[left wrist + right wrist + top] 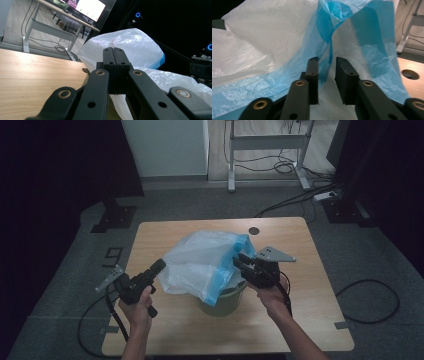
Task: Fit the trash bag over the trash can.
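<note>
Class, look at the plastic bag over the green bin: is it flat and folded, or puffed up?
Puffed up. The plastic bag billows in a crumpled mound above the green bin, its blue edge hanging over the rim.

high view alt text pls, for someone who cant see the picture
A person at a wooden table holds a gripper in each hand on either side of a white plastic bag with a blue edge, draped over a green bin. The left gripper meets the bag's left side with jaws shut; the right gripper is at the blue edge with jaws parted.
</note>
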A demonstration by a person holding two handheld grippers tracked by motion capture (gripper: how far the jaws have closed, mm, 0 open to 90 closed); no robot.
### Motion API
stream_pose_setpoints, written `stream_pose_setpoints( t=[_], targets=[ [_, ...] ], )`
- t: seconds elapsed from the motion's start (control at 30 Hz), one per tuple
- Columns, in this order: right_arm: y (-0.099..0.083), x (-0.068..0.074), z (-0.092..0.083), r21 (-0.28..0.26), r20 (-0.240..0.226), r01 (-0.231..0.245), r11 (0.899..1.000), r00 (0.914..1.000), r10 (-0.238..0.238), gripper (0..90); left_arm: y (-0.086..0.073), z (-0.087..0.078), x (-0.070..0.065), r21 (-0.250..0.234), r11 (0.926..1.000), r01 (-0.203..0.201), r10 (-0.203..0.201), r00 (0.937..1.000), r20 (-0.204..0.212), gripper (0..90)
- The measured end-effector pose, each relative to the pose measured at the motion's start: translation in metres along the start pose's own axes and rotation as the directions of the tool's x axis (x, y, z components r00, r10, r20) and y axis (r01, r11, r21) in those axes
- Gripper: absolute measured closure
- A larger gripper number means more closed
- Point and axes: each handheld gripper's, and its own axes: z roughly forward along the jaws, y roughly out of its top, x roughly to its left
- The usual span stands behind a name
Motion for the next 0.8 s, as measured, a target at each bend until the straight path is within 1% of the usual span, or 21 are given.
stream_pose_setpoints(
  t=[0.03, 0.2, 0.4, 0.5, 0.57, 0.7, 0.8],
  targets=[
    [0.0, 0.0, 0.001, 0.002, -0.01, -0.005, 1.0, 0.9999, 0.005, 74.5, 0.0, 0.0, 0.001, -0.002, 1.0, 0.003, -0.003, 1.0, -0.001, 89.1],
    [0.001, -0.004, 0.005, -0.002, -0.046, -0.028, 1.0, 0.9986, 0.028, 89.1, -0.001, -0.001, 0.002, -0.006, 0.9999, 0.01, -0.01, 0.9999, -0.001, 89.1],
    [-0.001, -0.007, 0.0, -0.029, -0.054, -0.026, 0.999, 0.9983, 0.024, 89.5, 0.0, -0.001, 0.002, -0.013, 0.9999, 0.008, -0.008, 1.0, -0.004, 89.1],
    [-0.003, -0.01, -0.006, -0.043, -0.04, -0.021, 0.999, 0.999, 0.019, 89.5, 0.001, -0.001, 0.002, -0.026, 0.9997, 0.004, -0.004, 0.9999, -0.011, 89.2],
    [-0.003, -0.014, -0.012, -0.057, -0.027, -0.025, 0.998, 0.9994, 0.024, 89.5, 0.002, -0.001, 0.002, -0.036, 0.9993, 0.003, -0.003, 0.9999, -0.014, 89.3],
    [-0.001, -0.027, -0.025, -0.082, 0.006, -0.036, 0.996, 0.9993, 0.037, 89.5, 0.006, 0.002, 0.002, -0.057, 0.9984, 0.002, -0.003, 0.9998, -0.018, 89.4],
    [0.005, -0.037, -0.033, -0.105, 0.038, -0.038, 0.994, 0.9983, 0.043, 89.5, 0.011, 0.007, 0.002, -0.065, 0.9978, 0.008, -0.009, 0.9999, -0.015, 89.4]
  ],
)
